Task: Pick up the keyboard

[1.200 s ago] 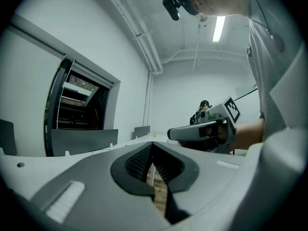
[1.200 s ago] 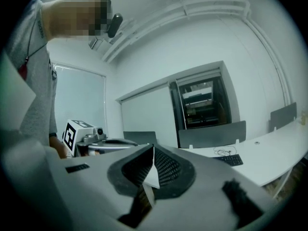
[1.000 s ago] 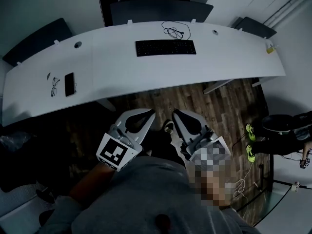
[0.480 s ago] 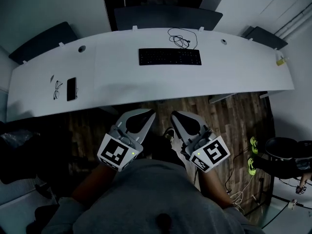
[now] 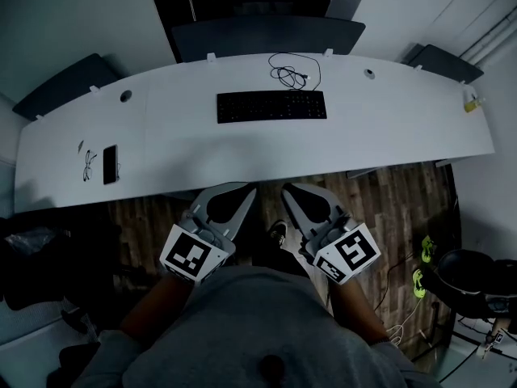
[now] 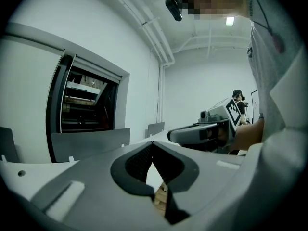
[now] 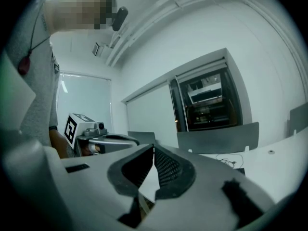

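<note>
A black keyboard point(image 5: 271, 106) lies flat on the long white curved desk point(image 5: 388, 128), near its far middle. My left gripper point(image 5: 246, 192) and right gripper point(image 5: 289, 191) hang side by side just short of the desk's near edge, over the wooden floor, pointing at the desk. Both are shut with nothing between the jaws; the tips meet in the left gripper view point(image 6: 152, 146) and in the right gripper view point(image 7: 153, 148). The keyboard is well ahead of both grippers and does not show in either gripper view.
A coiled black cable point(image 5: 289, 74) lies behind the keyboard. A dark phone point(image 5: 110, 164) and glasses point(image 5: 87, 165) lie at the desk's left end. Grey partition panels point(image 5: 266, 37) stand behind the desk. A small yellow item point(image 5: 472, 100) sits at the far right.
The desk has drawn closer in the head view and its near edge now sits just above the gripper tips. Both grippers stay shut and side by side.
</note>
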`<state>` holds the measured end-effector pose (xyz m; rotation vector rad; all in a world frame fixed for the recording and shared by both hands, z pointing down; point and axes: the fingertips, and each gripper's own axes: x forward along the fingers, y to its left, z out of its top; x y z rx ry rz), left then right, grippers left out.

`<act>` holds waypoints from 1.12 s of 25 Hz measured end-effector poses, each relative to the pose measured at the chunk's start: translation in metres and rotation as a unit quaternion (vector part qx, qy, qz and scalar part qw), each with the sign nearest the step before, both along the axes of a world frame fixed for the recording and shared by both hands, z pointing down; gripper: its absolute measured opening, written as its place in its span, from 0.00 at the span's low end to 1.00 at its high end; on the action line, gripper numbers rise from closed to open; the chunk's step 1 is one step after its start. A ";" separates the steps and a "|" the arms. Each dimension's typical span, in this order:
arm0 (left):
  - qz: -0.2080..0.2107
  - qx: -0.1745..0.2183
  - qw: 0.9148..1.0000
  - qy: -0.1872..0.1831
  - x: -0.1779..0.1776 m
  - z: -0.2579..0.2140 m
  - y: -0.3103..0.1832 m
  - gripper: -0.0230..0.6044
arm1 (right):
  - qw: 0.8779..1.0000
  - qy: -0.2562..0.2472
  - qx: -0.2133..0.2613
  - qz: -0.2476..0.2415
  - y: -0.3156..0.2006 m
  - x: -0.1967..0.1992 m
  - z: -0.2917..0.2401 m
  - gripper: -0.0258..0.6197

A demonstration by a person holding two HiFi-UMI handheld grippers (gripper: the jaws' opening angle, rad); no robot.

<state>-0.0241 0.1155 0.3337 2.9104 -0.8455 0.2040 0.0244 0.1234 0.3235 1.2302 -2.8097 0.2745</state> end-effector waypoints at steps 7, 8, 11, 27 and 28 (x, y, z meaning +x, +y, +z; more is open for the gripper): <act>-0.004 0.008 1.000 -0.016 0.038 0.012 -0.028 0.05 | 1.000 0.002 -0.005 -0.007 -0.027 0.042 0.006 0.07; -0.006 0.007 1.000 -0.019 0.044 0.013 -0.031 0.05 | 1.000 0.002 -0.004 -0.009 -0.031 0.048 0.006 0.07; -0.013 0.004 1.000 -0.014 0.060 0.010 -0.040 0.05 | 1.000 0.000 -0.002 -0.016 -0.042 0.063 0.006 0.07; -0.069 0.002 0.997 -0.017 0.098 0.003 -0.055 0.05 | 0.997 0.002 -0.001 -0.077 -0.068 0.089 0.005 0.07; -0.069 0.005 0.997 -0.020 0.098 0.005 -0.057 0.05 | 0.997 0.002 -0.002 -0.078 -0.068 0.090 0.005 0.07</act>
